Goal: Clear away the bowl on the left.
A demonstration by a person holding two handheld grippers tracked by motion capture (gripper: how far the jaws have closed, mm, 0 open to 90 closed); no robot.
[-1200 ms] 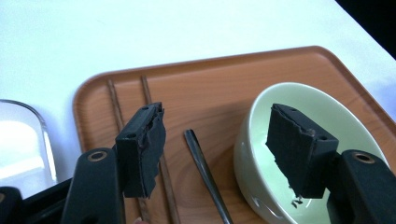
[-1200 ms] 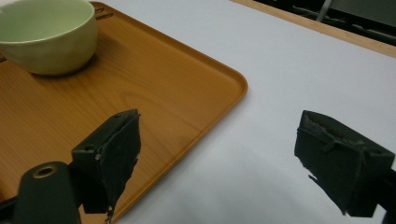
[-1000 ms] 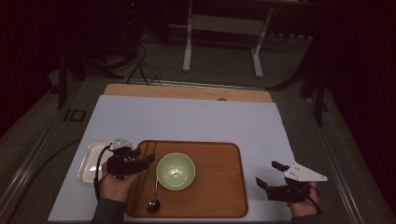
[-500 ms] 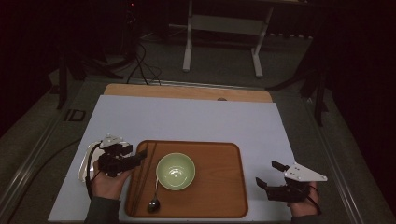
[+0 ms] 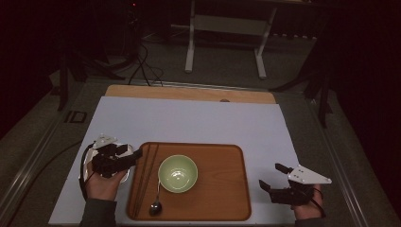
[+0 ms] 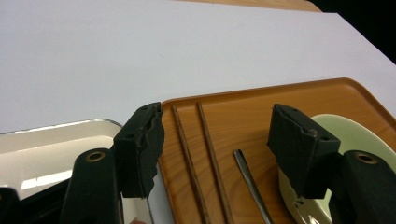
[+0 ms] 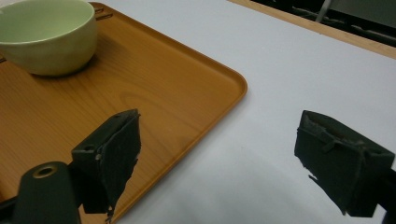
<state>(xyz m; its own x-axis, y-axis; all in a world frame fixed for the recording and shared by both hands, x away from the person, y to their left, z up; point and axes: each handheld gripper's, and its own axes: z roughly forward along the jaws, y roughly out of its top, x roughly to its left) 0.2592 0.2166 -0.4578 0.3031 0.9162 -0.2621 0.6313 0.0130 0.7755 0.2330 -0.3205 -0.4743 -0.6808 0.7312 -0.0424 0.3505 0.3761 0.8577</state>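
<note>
Chopsticks (image 5: pixel 143 176) lie along the left edge of the wooden tray (image 5: pixel 222 189), their long axis running away from the person, parallel to that edge. Left of them sits a small metal dish (image 6: pixel 51 149), and over it hovers the left gripper (image 5: pixel 124 158), jaws apart and empty, aimed rightward at the sticks, which lie just beside it. Next comes a spoon (image 5: pixel 156 204), then the green bowl (image 5: pixel 178 173) mid-tray. Beyond the tray's right edge the right gripper (image 5: pixel 272 177) rests low, jaws wide apart, holding nothing, well apart from the chopsticks; the left hand is plainly nearer.
</note>
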